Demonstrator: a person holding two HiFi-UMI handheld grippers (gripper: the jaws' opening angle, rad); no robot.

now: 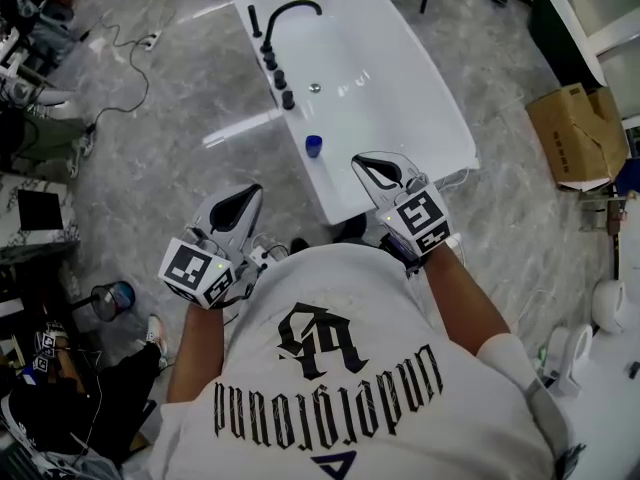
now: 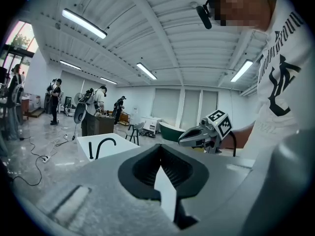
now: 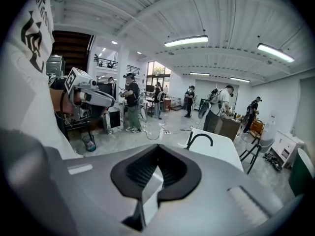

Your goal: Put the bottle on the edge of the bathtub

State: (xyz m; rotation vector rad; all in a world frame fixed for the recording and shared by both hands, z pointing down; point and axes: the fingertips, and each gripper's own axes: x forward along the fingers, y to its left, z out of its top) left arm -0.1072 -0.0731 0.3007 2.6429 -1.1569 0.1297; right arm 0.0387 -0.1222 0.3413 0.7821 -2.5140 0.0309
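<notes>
The left tongs (image 1: pixel 240 204) are closed tip to tip with nothing between them, and the right tongs (image 1: pixel 378 171) are likewise pressed fully together and empty. Both are held close in front of the person's chest. Neither touches anything. Just ahead of the right tongs, and a little toward the left pair, the small blue bottle (image 1: pixel 314 146) stands upright on the near-side rim of the white bathtub (image 1: pixel 345 196), clear of both sets of tongs. Farther ahead along that same rim run a row of black knobs (image 1: pixel 276 68) and the curved black faucet (image 1: pixel 292 10). Grey marble floor (image 1: pixel 170 118) lies beyond the left tongs, and a cardboard box (image 1: pixel 575 133) sits well out past the right pair. Judging by this layout, the placing step looks finished, since the bottle already rests on the tub's edge with no grip on it. If anything remains, it is only to keep the tongs away from the bottle so it isn't knocked, as it sits near the rim's corner.
</notes>
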